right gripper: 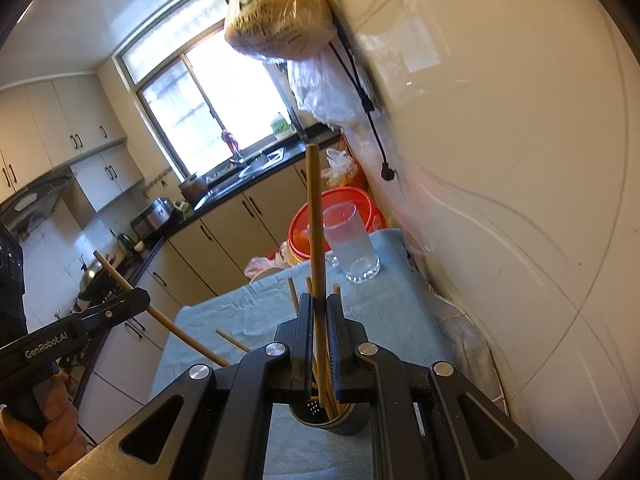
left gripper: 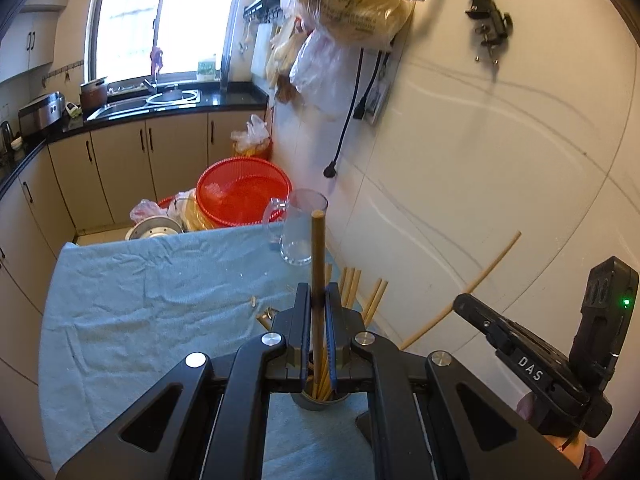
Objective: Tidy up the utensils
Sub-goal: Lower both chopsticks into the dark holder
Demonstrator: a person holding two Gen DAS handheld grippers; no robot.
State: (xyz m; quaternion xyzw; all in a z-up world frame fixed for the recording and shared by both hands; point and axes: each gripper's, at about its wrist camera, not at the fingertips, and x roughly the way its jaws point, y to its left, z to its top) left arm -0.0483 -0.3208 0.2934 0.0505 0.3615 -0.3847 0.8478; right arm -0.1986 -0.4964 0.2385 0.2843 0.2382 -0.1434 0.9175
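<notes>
My left gripper (left gripper: 318, 300) is shut on a wooden chopstick (left gripper: 318, 256), held upright over a dark round holder (left gripper: 320, 400) with several chopsticks in it. My right gripper (right gripper: 319, 308) is shut on another chopstick (right gripper: 315, 220), also upright above the same holder (right gripper: 332, 420). In the left wrist view the right gripper (left gripper: 466, 304) shows at the right with its chopstick (left gripper: 480, 276). In the right wrist view the left gripper (right gripper: 136, 300) shows at the left with its chopstick (right gripper: 160, 316). More chopsticks (left gripper: 360, 288) stick out past the fingers.
The holder stands on a table with a blue cloth (left gripper: 140, 280). An empty glass mug (left gripper: 298, 232) stands at the cloth's far end by the white wall (left gripper: 500, 160). A red basket (left gripper: 244, 196) lies behind the table. Bags (left gripper: 352, 4) hang overhead.
</notes>
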